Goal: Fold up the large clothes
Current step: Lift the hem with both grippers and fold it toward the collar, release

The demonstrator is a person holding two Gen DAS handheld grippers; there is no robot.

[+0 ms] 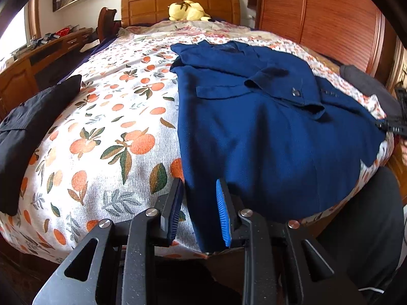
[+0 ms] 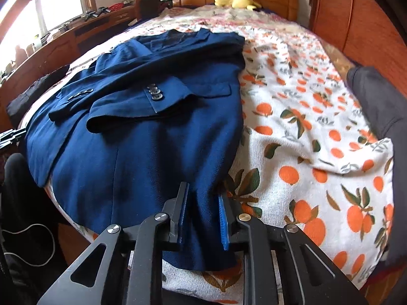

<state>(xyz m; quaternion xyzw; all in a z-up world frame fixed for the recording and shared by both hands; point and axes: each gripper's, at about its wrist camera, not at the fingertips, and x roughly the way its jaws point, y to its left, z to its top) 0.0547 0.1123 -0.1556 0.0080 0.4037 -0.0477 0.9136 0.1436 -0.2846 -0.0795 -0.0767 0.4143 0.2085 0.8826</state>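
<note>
A big dark blue suit jacket [image 1: 267, 127] lay spread on a bed covered with a white blanket printed with oranges and green leaves [image 1: 109, 132]. The jacket's collar end pointed toward the brown wooden headboard [image 1: 180, 5], and its bottom hem hung at the near edge of the bed. Both sleeves were folded across the front of the jacket, and the small dark buttons on one cuff [image 2: 154, 94] showed in the right wrist view. The left gripper [image 1: 199, 212] sat at the near left corner of the hem. Blue cloth lay between its jaws, which stood a little apart, and the pictures did not make clear if the blue pads were squeezing the cloth or only sitting around it. The right gripper [image 2: 203, 216] sat at the near right corner of the hem. A fold of the blue cloth ran up between its jaws, which were close together, but it was also hard to tell if they truly pinched it. A soft yellow stuffed toy [image 1: 189, 11] rested by the headboard at the far end of the bed. A folded black piece of clothing [image 1: 30, 132] lay on the blanket, well apart from the jacket, on the left side. Another dark grey piece of clothing [image 2: 374, 96] lay on the right side of the bed. A tall reddish wooden wardrobe [image 1: 330, 12] stood beside the bed on the right.
</note>
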